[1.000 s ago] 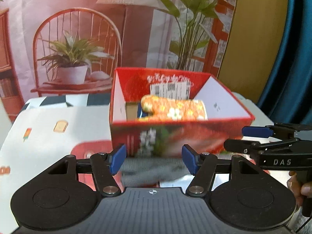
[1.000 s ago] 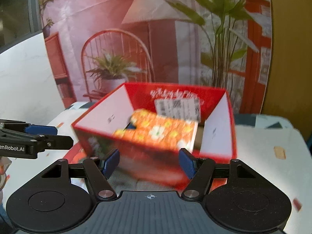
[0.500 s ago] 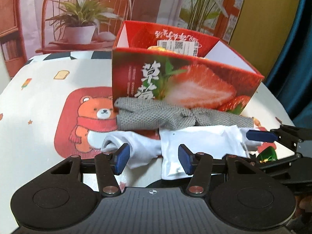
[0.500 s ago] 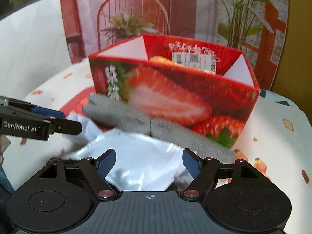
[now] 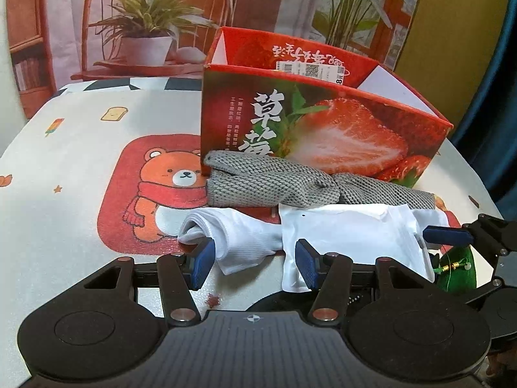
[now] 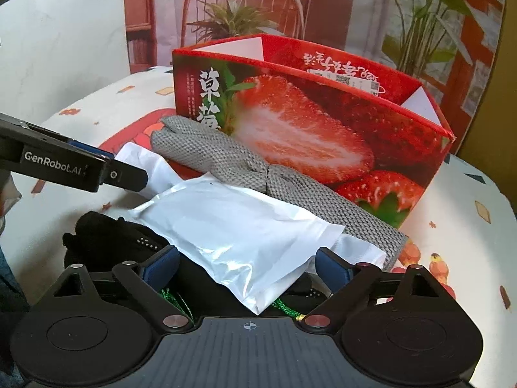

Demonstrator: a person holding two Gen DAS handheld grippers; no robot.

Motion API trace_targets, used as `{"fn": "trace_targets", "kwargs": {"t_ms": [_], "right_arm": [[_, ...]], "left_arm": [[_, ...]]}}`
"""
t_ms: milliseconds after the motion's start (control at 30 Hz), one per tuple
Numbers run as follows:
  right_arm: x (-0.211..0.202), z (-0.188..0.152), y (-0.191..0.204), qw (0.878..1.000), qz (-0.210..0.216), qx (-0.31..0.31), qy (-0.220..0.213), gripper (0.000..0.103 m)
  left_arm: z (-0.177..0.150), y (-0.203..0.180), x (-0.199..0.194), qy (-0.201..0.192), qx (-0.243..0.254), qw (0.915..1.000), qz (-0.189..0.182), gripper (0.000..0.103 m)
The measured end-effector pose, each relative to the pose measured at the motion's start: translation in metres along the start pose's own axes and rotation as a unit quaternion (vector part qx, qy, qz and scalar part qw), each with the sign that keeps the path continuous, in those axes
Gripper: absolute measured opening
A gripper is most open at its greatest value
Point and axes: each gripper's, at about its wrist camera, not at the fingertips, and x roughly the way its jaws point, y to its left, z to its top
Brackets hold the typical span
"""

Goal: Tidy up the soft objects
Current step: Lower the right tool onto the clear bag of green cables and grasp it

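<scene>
While both sets of jaws are being held wide, the left gripper (image 5: 252, 260) is being hovered at the white sock (image 5: 232, 232), right gripper (image 6: 247, 266) at the white pouch (image 6: 239, 226).

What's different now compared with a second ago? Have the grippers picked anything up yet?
Both grippers came down from looking into the strawberry box to the pile in front of it. The left gripper now sits open at the white sock, the right gripper open around the white plastic pouch. Nothing has been gripped. The box, the grey knit piece and the pouch have not moved.
</scene>
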Motion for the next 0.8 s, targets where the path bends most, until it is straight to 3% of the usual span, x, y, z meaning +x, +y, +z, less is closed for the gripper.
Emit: {"fn": "trace_targets", "kwargs": {"t_ms": [500, 800], "right_arm": [[0.017, 0.000, -0.009, 0.999, -0.008, 0.021, 0.029, 0.102], [0.025, 0.011, 0.003, 0.998, -0.043, -0.030, 0.019, 0.102]], "left_arm": [[-0.002, -0.002, 0.001, -0.003, 0.001, 1.0000, 0.005, 0.058], [-0.002, 0.001, -0.003, -0.013, -0.005, 0.9999, 0.008, 0.058]]}}
